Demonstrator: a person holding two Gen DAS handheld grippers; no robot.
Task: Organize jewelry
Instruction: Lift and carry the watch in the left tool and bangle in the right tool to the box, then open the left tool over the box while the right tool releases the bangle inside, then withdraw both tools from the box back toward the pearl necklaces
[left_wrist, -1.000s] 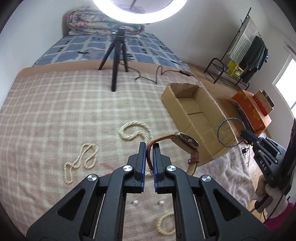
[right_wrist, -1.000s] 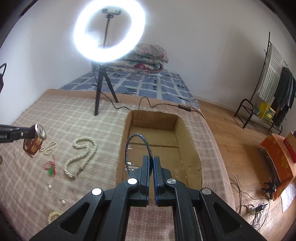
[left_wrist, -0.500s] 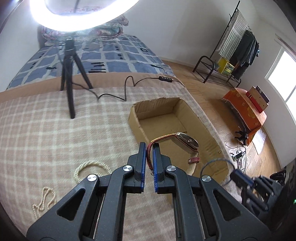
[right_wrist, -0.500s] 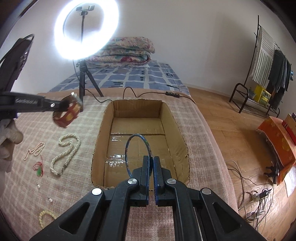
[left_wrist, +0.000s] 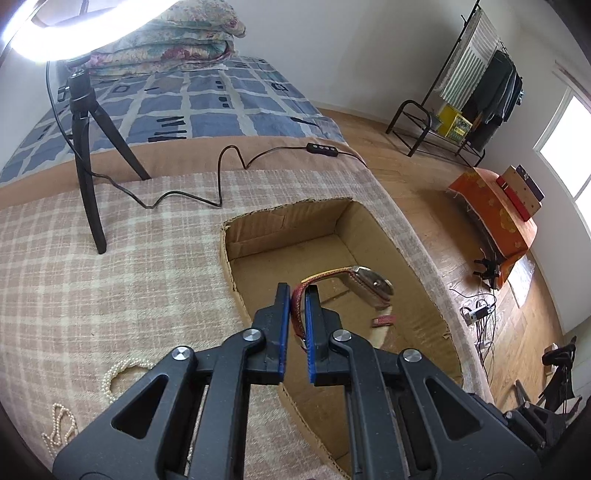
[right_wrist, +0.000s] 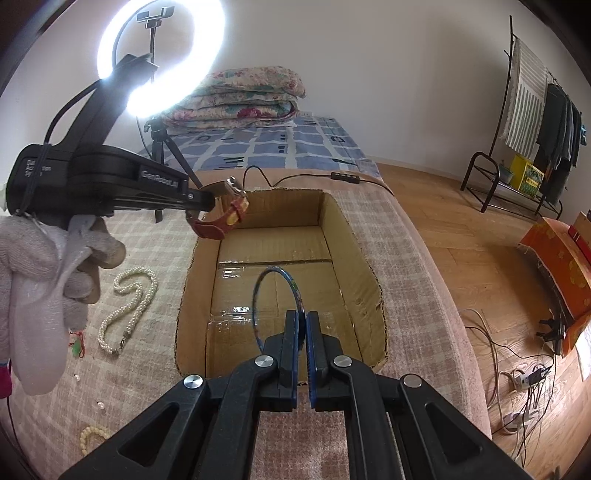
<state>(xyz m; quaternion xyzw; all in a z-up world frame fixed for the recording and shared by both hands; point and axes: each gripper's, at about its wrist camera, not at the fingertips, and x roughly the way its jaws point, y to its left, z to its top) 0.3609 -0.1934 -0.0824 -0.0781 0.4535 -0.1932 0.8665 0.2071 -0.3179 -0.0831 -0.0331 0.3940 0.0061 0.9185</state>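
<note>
My left gripper (left_wrist: 296, 291) is shut on the red strap of a wristwatch (left_wrist: 371, 282) and holds it above the open cardboard box (left_wrist: 284, 230). In the right wrist view the left gripper (right_wrist: 207, 199) and the watch (right_wrist: 229, 210) hang over the box's far left corner. My right gripper (right_wrist: 302, 317) is shut on a thin blue bangle (right_wrist: 275, 295), upright above the box (right_wrist: 369, 295). The box floor is bare cardboard with tape.
Pearl necklaces (right_wrist: 127, 306) (left_wrist: 122, 373), a bead bracelet (right_wrist: 90, 435), a red-green charm (right_wrist: 77, 345) and loose pearls lie on the plaid blanket left of the box. A ring light on a tripod (left_wrist: 86, 147) and its cable (left_wrist: 221, 173) stand behind.
My left gripper has carried the watch rightwards from over the blanket to over the box. My right gripper with the bangle has moved in over the box's near part.
</note>
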